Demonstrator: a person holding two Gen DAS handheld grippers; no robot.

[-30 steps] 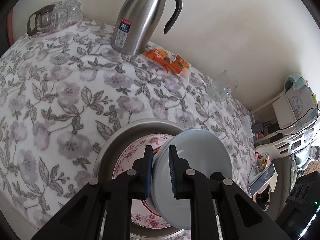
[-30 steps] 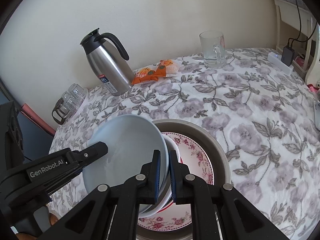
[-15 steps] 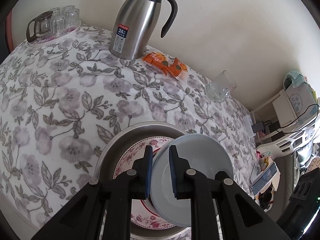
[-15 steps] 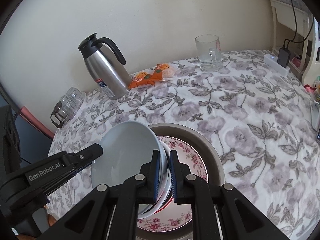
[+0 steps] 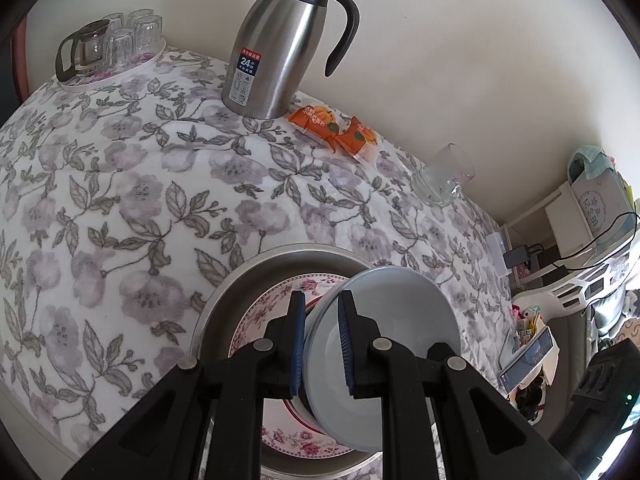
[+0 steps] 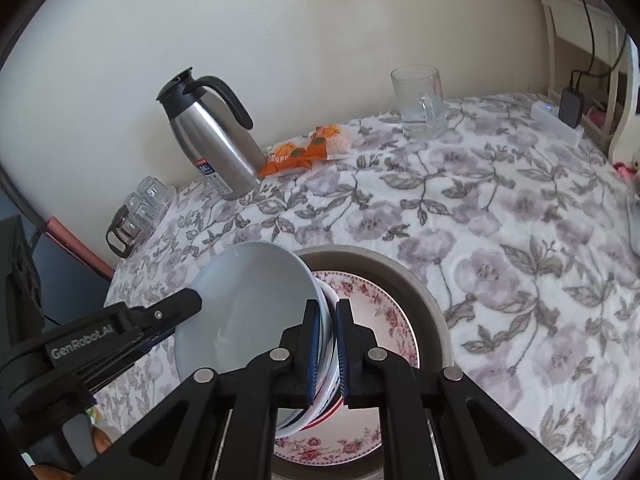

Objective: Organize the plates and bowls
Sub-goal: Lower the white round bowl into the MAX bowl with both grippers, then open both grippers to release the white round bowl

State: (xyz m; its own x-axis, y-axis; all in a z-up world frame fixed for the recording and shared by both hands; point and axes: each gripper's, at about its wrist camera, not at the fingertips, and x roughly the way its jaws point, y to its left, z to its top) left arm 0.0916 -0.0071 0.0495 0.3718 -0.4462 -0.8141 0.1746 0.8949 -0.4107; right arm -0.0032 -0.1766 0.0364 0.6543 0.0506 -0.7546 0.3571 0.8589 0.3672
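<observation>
Left gripper (image 5: 321,344) fingers are clamping the grey bowl's (image 5: 394,320) rim, tilted above the floral plate (image 6: 372,300) in the metal basin (image 6: 424,292); right gripper (image 6: 329,354) fingers are pinching white bowls' (image 6: 326,360) rims.

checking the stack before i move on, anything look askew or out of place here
Yes. The grey-blue bowl is tipped steeply on edge, not nested flat, pinched at opposite rims by the left gripper and right gripper over the floral plate in the metal basin. No cracks or spills show.
</observation>
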